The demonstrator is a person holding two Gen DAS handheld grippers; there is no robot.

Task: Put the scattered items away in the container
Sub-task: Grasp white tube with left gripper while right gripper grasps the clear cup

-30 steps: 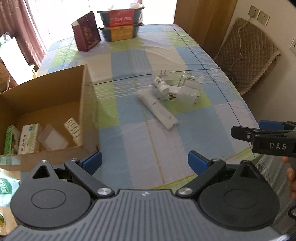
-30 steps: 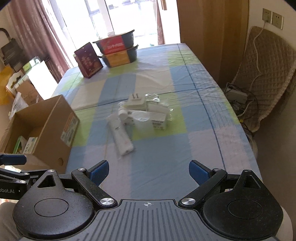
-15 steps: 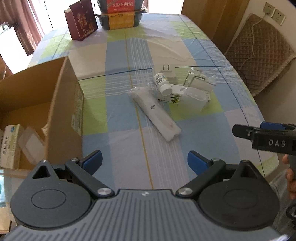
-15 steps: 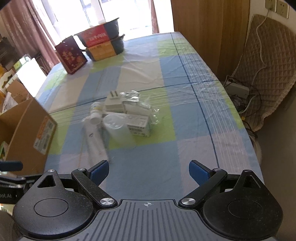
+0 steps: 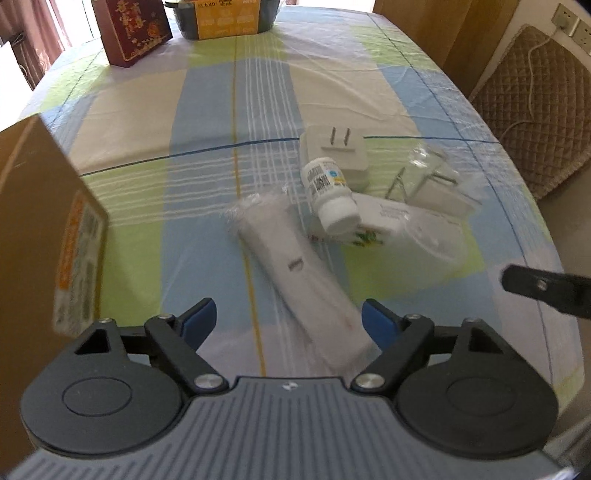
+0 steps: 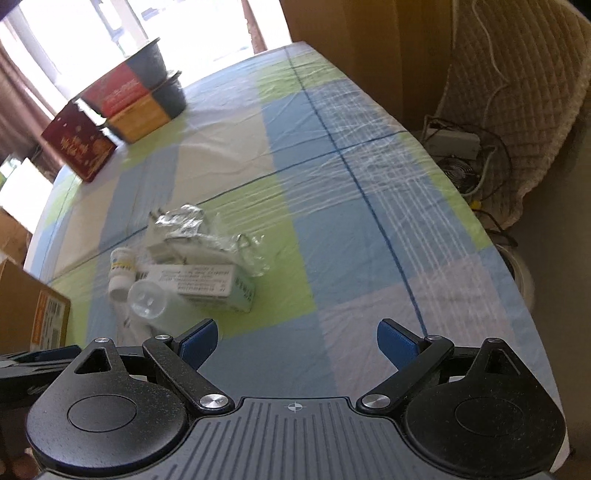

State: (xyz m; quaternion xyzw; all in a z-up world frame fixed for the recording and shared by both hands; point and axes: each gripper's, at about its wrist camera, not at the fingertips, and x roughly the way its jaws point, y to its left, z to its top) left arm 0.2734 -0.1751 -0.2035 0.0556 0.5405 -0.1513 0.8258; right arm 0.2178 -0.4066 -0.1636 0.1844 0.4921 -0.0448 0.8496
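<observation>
- Checked cloth in blue, green and white, under clear plastic, covers the bench (image 5: 207, 122); bright windows and curtains lie beyond its far end, and a quilted cushion (image 6: 517, 92) leans against the wall to the right.
- Left hand-held gripper (image 5: 288, 321) hangs low over the bench with its blue-tipped fingers spread wide and nothing between them.
- Just ahead of it lies a long white wrapped pack (image 5: 295, 273), running diagonally, its near end between the spread fingers in the left wrist view.
- Touching the pack's far end is a white pill bottle (image 5: 328, 192) on its side, cap toward the camera.
- Behind the bottle sits a white plug adapter (image 5: 334, 146), prongs up.
- Right of the bottle lie a flat white medicine box (image 6: 207, 284), a clear plastic cup (image 6: 147, 301) on its side, and crumpled clear wrapping (image 5: 432, 173), all bunched together.
- Right hand-held gripper (image 6: 297, 339) is also wide open and empty, over bare cloth near the front right of that pile.
- Cardboard box (image 5: 40, 236), the container, stands at the left edge of the bench; only its outer wall shows, so its contents cannot be seen.
- At the far end stand a dark red gift box (image 5: 131, 29) and two stacked dark trays (image 6: 147, 96), well apart from the pile.
</observation>
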